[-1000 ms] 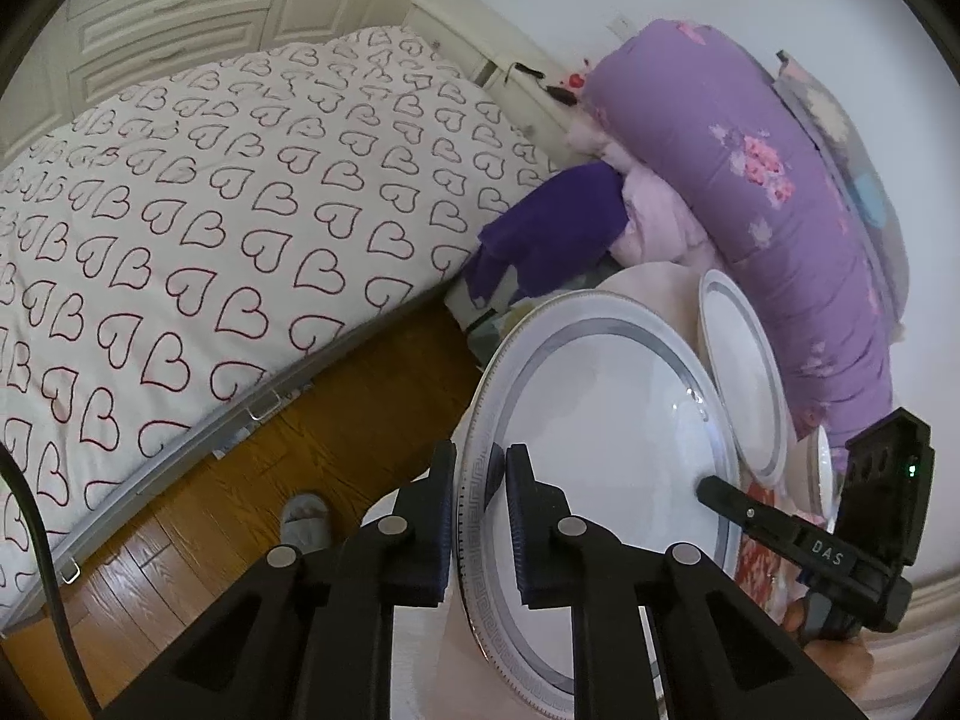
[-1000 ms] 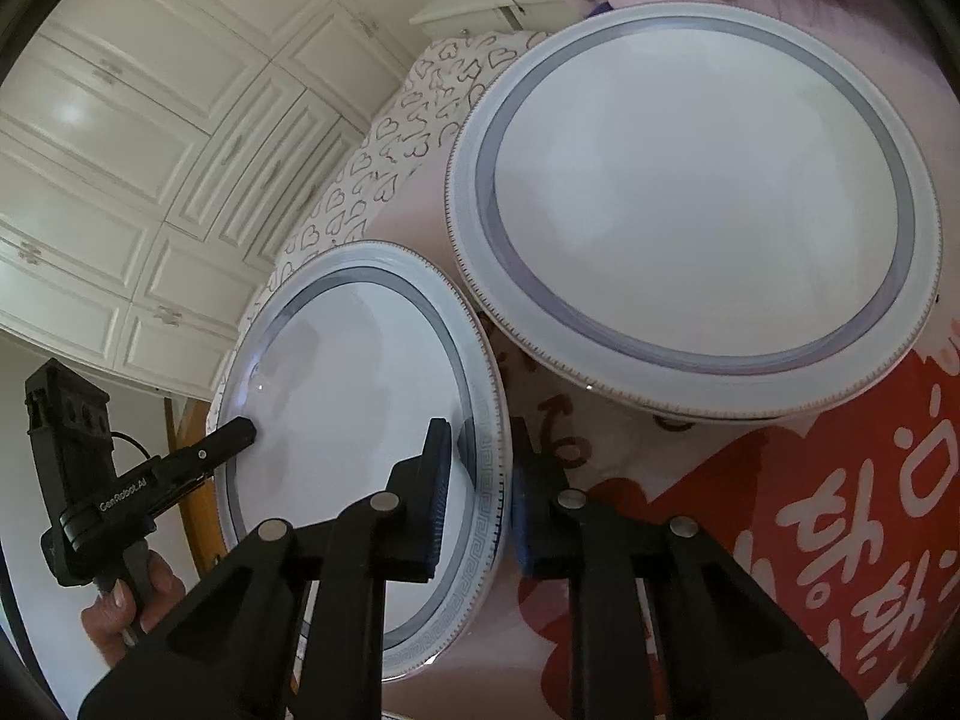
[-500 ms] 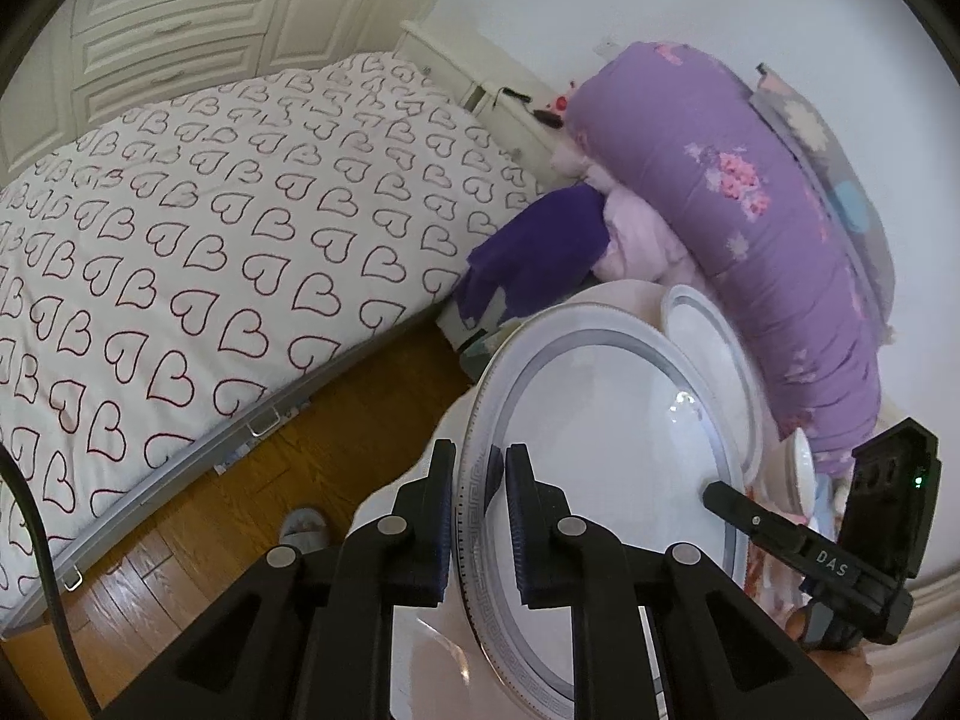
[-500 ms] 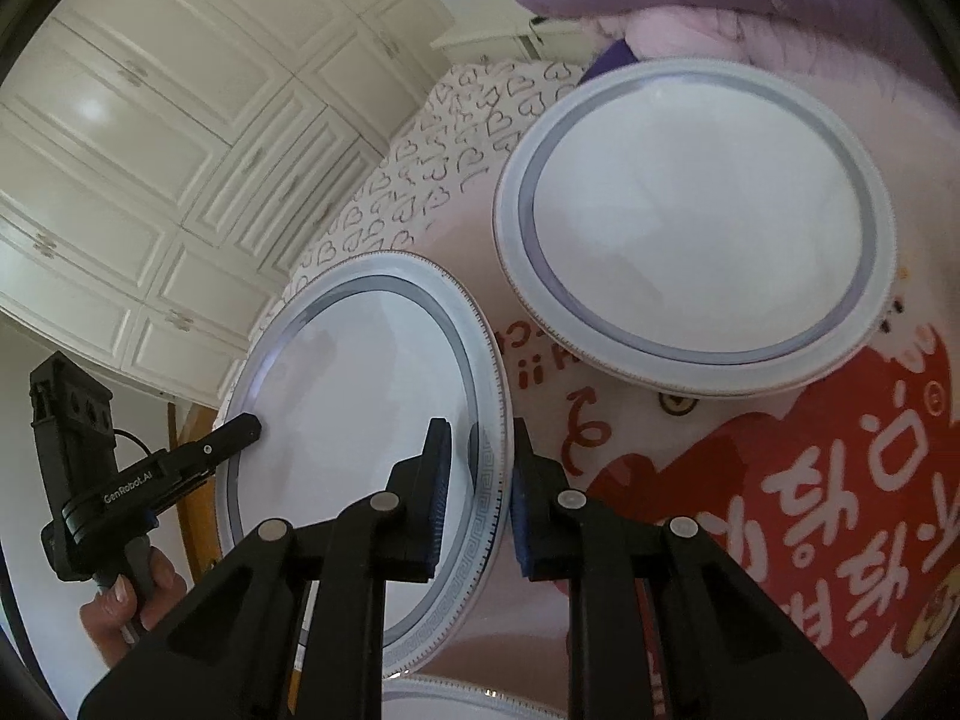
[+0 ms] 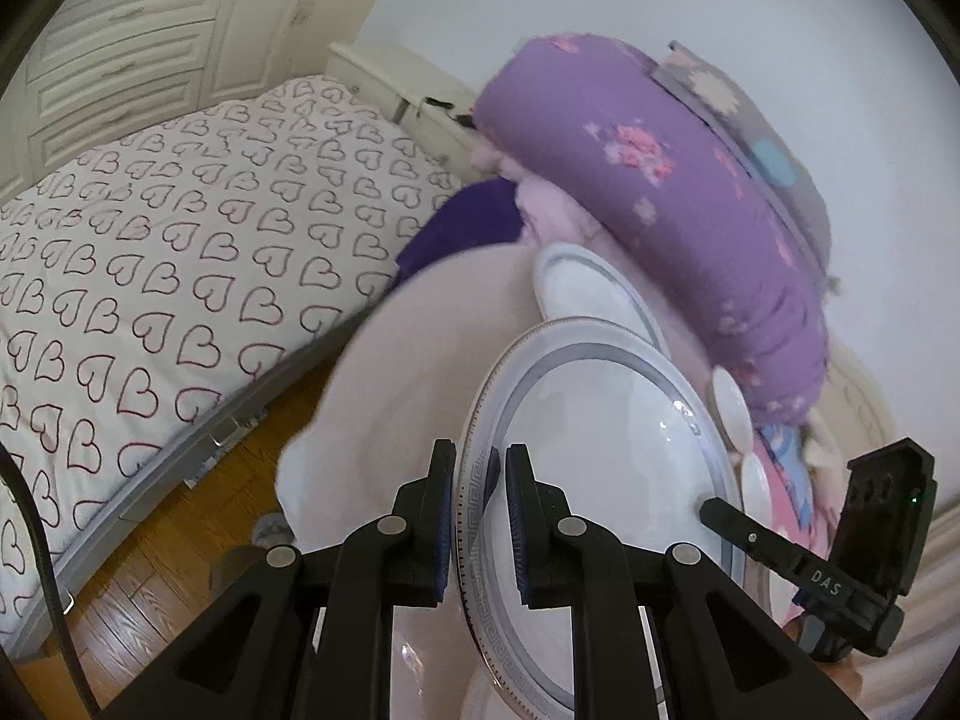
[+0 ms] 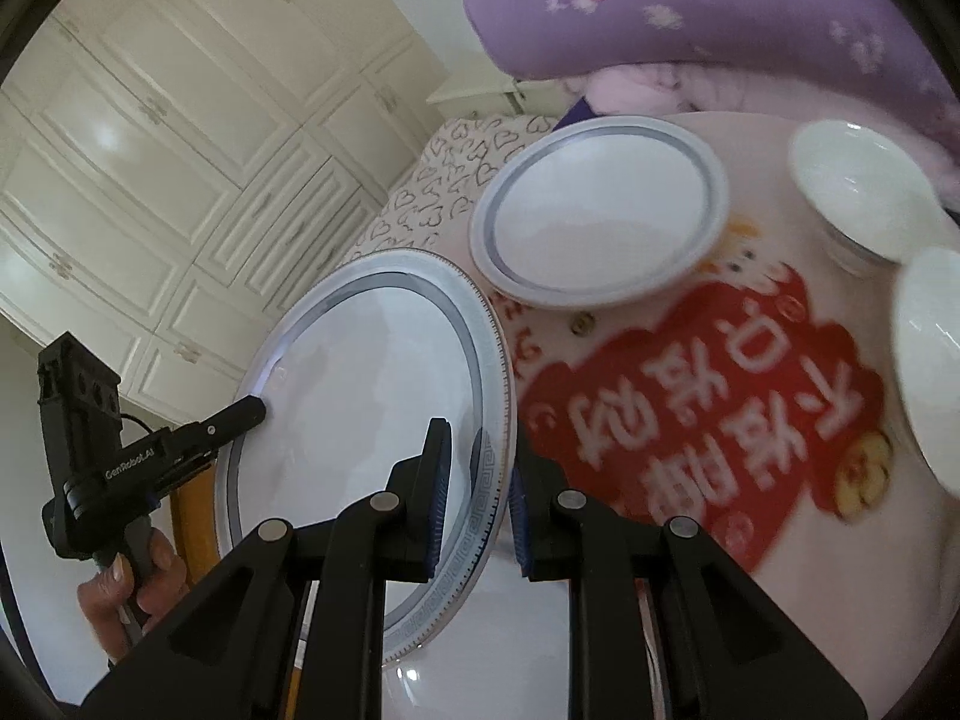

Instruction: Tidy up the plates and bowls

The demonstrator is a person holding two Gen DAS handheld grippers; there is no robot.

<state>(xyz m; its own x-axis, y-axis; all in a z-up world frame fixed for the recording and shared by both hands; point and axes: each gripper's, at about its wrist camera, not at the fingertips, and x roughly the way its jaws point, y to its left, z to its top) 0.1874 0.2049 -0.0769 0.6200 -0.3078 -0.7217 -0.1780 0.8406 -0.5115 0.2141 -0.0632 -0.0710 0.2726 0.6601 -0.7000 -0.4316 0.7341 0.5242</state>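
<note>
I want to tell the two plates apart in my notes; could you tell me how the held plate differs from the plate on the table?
The held plate is lifted and tilted, clamped at opposite rim edges by the left gripper and right gripper; the table plate lies flat and untouched. The held plate looks larger, though it is also nearer. Its rim shows a key pattern; the table plate is too blurred to tell. Both are round, white, with a grey ring.

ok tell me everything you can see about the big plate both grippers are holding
The big plate is round, white and glossy like glazed ceramic, with a grey band inside a rim edged in a key pattern and fine dots. It is lifted and tilted above the pink tablecloth. The left gripper and right gripper pinch opposite sides of its rim.
</note>
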